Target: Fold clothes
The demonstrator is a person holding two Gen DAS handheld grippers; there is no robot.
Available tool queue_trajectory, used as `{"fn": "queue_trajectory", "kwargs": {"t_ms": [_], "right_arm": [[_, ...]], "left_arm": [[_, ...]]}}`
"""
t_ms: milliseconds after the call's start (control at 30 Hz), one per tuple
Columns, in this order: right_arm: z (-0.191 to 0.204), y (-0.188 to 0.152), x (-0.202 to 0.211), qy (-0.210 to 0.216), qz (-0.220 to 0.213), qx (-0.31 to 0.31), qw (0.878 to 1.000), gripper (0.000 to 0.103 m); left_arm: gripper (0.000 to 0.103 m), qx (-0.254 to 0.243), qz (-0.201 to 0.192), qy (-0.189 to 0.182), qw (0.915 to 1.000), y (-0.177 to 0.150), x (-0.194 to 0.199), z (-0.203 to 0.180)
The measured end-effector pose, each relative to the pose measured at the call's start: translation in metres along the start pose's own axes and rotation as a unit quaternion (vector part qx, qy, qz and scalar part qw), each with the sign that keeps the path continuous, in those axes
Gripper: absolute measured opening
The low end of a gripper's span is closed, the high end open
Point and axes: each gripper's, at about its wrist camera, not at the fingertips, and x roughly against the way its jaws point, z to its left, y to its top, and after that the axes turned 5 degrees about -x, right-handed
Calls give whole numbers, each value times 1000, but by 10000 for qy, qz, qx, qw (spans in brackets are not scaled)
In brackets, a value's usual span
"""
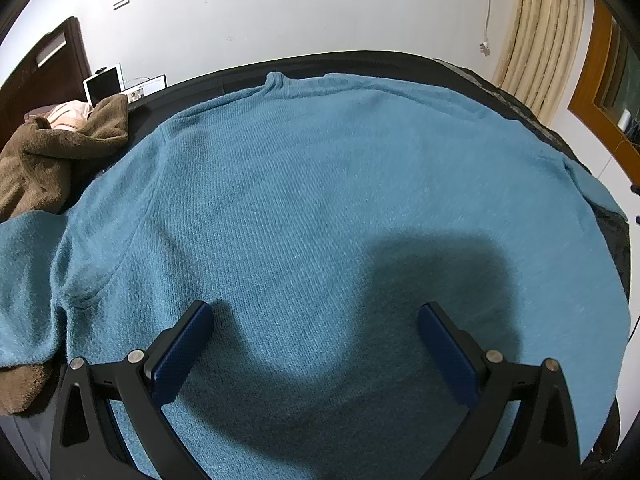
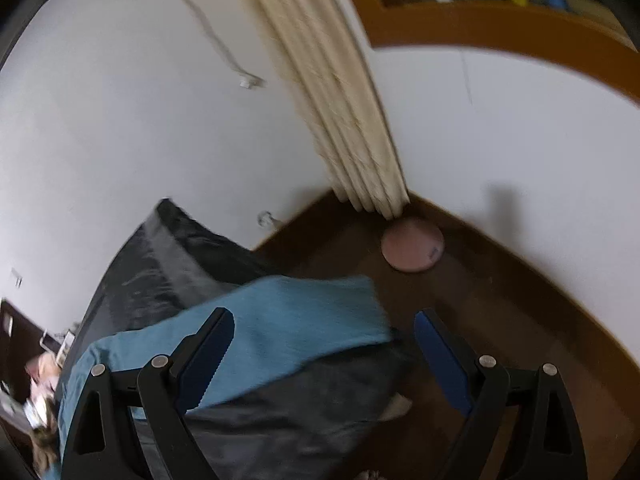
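- Teal sweater (image 1: 320,200) is spread flat over a dark cover (image 2: 168,264).
- Left gripper (image 1: 316,316) is held spread above it, empty.
- Right gripper (image 2: 324,320) is held spread over the sleeve (image 2: 300,320), gripping nothing.

We count one blue sweater (image 1: 320,200), one brown garment (image 1: 52,152), one pink disc (image 2: 413,249), two grippers: left gripper (image 1: 315,320), right gripper (image 2: 324,328).

Item: one teal-blue knitted sweater (image 1: 320,200), which we find spread flat and unfolded over a dark-covered surface (image 1: 240,70), collar at the far edge. We note its left sleeve (image 1: 24,280) trailing off the left side. In the right wrist view we see the right sleeve (image 2: 288,320) hanging over the surface's edge, blurred.
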Motion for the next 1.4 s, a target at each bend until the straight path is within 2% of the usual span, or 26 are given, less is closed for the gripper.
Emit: {"fn": "queue_trajectory", "kwargs": {"t_ms": [100, 500, 600, 700, 767, 800, 867, 933, 1033, 1200, 1300, 1400], "right_arm": [[-21, -1, -12, -37, 279, -328, 9991, 93], [-36, 3, -44, 825, 672, -835, 9908, 93], [-33, 3, -46, 830, 677, -720, 9916, 93], [-30, 4, -51, 786, 630, -547, 9934, 84], [-27, 7, -54, 821, 625, -411, 9938, 73], [-26, 8, -57, 859, 639, -351, 9936, 58], [-22, 9, -56, 894, 594, -217, 9940, 53], [-18, 9, -53, 898, 500, -72, 9947, 37], [-11, 9, -48, 907, 355, 132, 9952, 27], [4, 8, -28, 1049, 22, 213, 9943, 16], [34, 2, -8, 1049, -257, 637, 9921, 9], [67, -5, 14, 1123, -532, 1066, 9865, 9]], "left_arm": [[102, -3, 1, 1, 10000, 0, 0, 0], [102, -1, 1, -5, 10000, 0, 1, 0], [102, -2, 1, -4, 10000, 0, 1, 0], [102, 0, 0, -5, 10000, 0, 1, 0], [102, -1, 1, -5, 10000, 0, 1, 0], [102, -2, 1, -4, 10000, 0, 1, 0], [102, -3, 2, -1, 10000, 0, 1, 0], [102, -4, 3, 1, 10000, 0, 1, 0], [102, -4, 3, -1, 10000, 0, 1, 0], [102, -4, 2, -2, 10000, 0, 0, 0], [102, -3, 2, -3, 10000, 1, 0, 0], [102, -2, 0, -5, 10000, 1, 0, 0]]}}
